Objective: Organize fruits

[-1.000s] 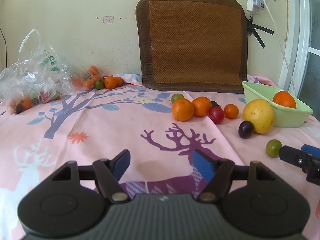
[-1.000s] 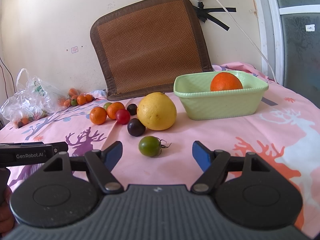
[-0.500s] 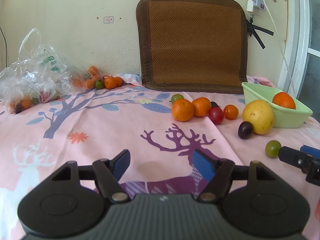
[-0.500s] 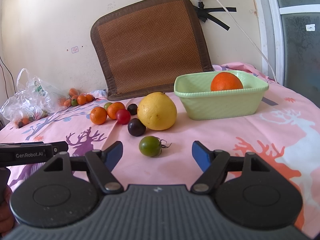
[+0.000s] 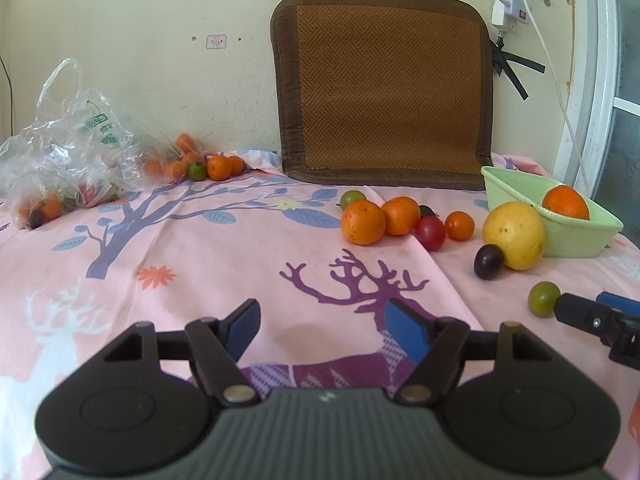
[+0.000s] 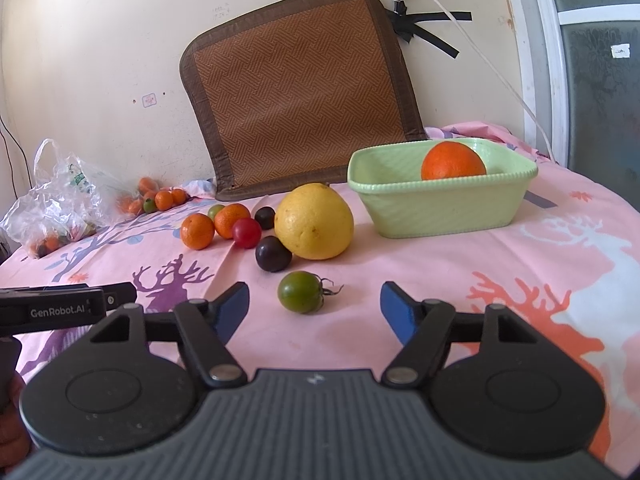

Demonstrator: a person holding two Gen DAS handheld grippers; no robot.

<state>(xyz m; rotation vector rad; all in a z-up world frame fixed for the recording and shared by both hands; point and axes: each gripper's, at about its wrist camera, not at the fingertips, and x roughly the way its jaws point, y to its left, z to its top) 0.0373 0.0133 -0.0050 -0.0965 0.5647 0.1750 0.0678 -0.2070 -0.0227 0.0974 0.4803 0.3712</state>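
A light green basket holds one orange; both also show in the left wrist view, basket and orange. In front of it lie a big yellow grapefruit, a dark plum, a green tomato, a red tomato and two oranges. My right gripper is open, its jaws either side of the green tomato and a little short of it. My left gripper is open and empty over the pink cloth, left of the fruit.
A clear plastic bag with more fruit lies at the far left, with small oranges spilled beside it. A brown woven mat leans on the back wall. A window frame and cables stand at the right.
The right gripper has crept slightly forward toward the green tomato. The left gripper has barely moved.
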